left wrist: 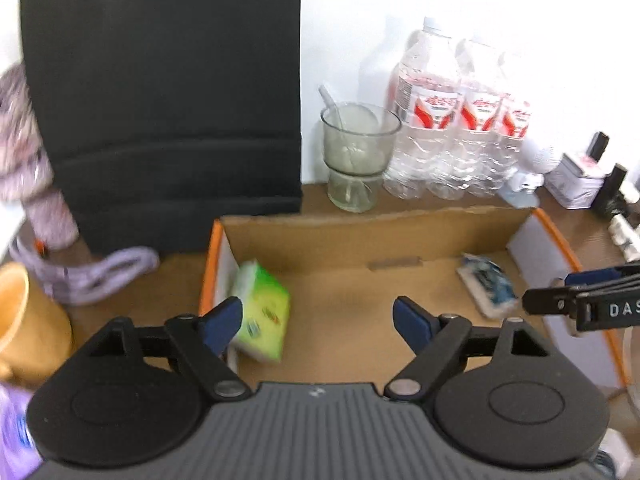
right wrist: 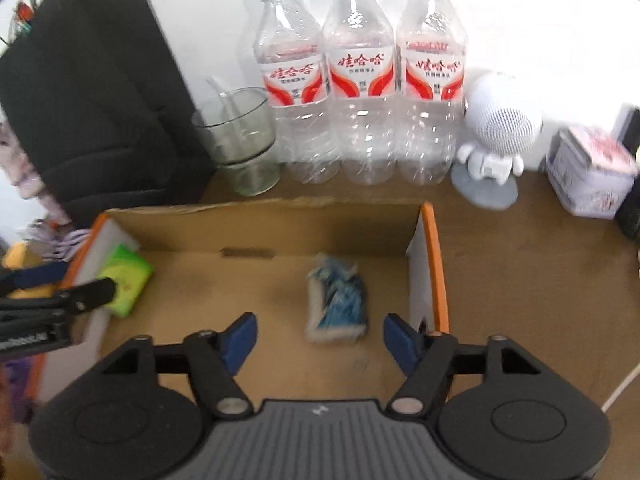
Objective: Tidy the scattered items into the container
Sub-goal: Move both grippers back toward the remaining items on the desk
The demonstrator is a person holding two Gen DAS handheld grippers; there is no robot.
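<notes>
Hanging over the cardboard box (right wrist: 264,216), both tongs gape with nothing between them: the green tissue pack (left wrist: 262,312) leans at the left gripper (left wrist: 318,320), the blue packet (right wrist: 338,302) lies lengthwise under the right gripper (right wrist: 319,338).

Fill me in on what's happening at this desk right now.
A person is tidying loose items into a cardboard box with a handheld claw in each hand. Both claws are open and hold nothing. The left claw hangs over the box's left end, where a green tissue pack leans against the side wall. The right claw is above a blue and white packet lying on the box floor. Three water bottles and a glass cup stand behind the box.
</notes>
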